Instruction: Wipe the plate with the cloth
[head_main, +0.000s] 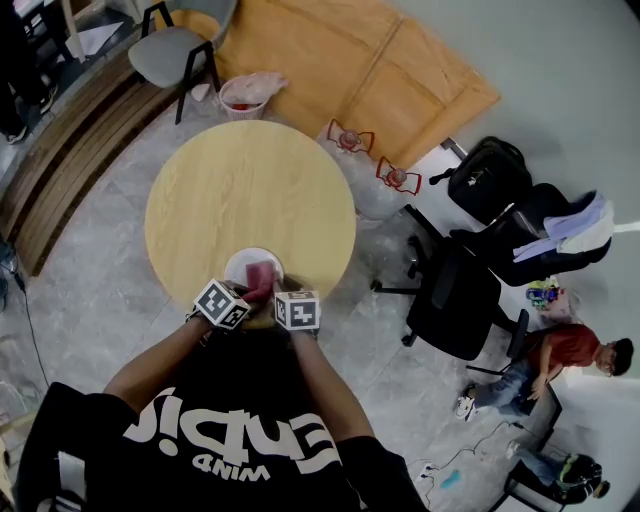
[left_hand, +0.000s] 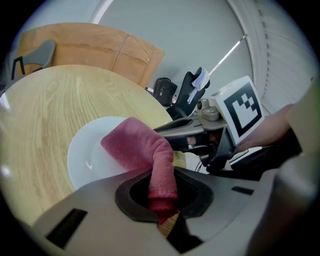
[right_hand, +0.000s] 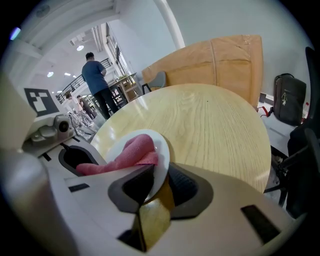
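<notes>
- Firstly, the round wooden table carries everything, and all the work is at its edge closest to the person.
- The white plate lies just inside that near edge, between the two grippers.
- The right gripper has its jaws closed narrow on the near rim of the plate, with one pad on each face of the rim. It seems to serve as the steadying hand.
- The left gripper has its jaws pinched together on one end of the pink cloth, and nothing else is between them.
- The cloth is a folded bundle. It comes out of the left jaws and rests on the face of the plate, on the side nearer to the right gripper. The other part of the white face is uncovered.
- Step in hand, as I judge it: the wiping itself, because the cloth already touches the plate and the plate is already gripped.
- The next move probably calls for drawing the cloth across the uncovered part of the plate with light pressure downward. The right grip should be firm, so that the plate does not slide off the near edge of the table.
</notes>
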